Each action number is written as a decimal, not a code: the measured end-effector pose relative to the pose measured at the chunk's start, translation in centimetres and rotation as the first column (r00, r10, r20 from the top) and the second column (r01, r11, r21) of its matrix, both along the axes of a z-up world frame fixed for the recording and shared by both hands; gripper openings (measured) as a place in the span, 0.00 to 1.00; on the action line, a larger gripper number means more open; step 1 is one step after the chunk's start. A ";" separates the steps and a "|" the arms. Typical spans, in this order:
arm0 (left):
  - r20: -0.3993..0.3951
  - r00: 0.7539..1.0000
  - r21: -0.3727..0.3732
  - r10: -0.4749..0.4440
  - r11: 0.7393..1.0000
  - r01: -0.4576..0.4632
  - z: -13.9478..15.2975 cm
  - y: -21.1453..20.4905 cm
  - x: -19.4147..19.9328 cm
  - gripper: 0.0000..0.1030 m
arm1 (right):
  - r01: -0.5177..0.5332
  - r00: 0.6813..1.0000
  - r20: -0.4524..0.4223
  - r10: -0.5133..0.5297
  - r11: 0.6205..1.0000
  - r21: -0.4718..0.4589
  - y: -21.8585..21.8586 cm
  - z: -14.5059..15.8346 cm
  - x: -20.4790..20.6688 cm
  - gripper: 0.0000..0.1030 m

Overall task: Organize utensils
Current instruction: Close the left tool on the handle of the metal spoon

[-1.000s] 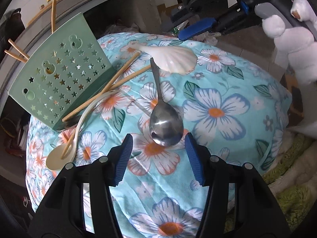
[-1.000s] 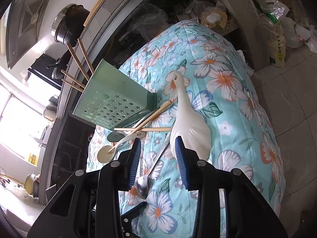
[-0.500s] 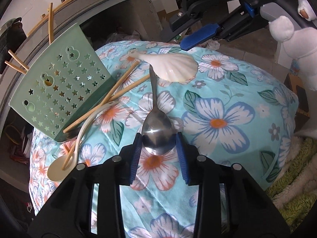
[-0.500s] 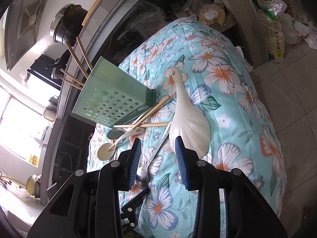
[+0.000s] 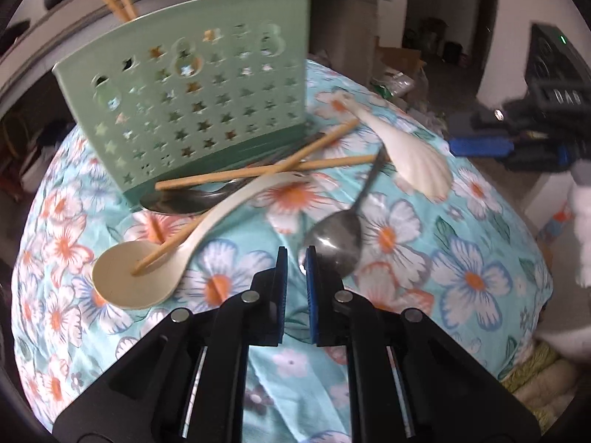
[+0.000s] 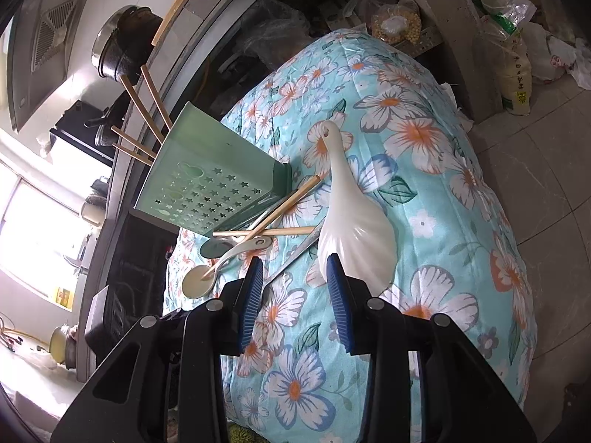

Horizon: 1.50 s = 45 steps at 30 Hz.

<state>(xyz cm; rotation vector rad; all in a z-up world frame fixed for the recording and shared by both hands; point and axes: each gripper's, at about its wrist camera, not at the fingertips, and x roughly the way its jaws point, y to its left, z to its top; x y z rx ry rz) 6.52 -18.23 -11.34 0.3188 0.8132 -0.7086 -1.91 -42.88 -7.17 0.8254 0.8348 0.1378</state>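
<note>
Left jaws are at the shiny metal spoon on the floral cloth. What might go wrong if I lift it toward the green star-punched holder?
The left gripper jaws are closing on what looks like only the rim of the shiny metal spoon, so it may pivot or slip out. Its handle runs up to the wooden chopstick and the white shell-shaped ladle; lifting could drag them across the floral cloth.

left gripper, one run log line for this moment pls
left gripper closing on metal spoon bowl edge | right gripper open, idle | holder unfilled
</note>
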 end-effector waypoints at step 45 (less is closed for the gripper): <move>0.163 0.980 0.114 -0.112 0.989 0.094 0.5 -1.5 0.7 0.13 | -0.028 0.999 -0.043 0.029 0.999 0.017 0.7 -1.1 1.9 0.34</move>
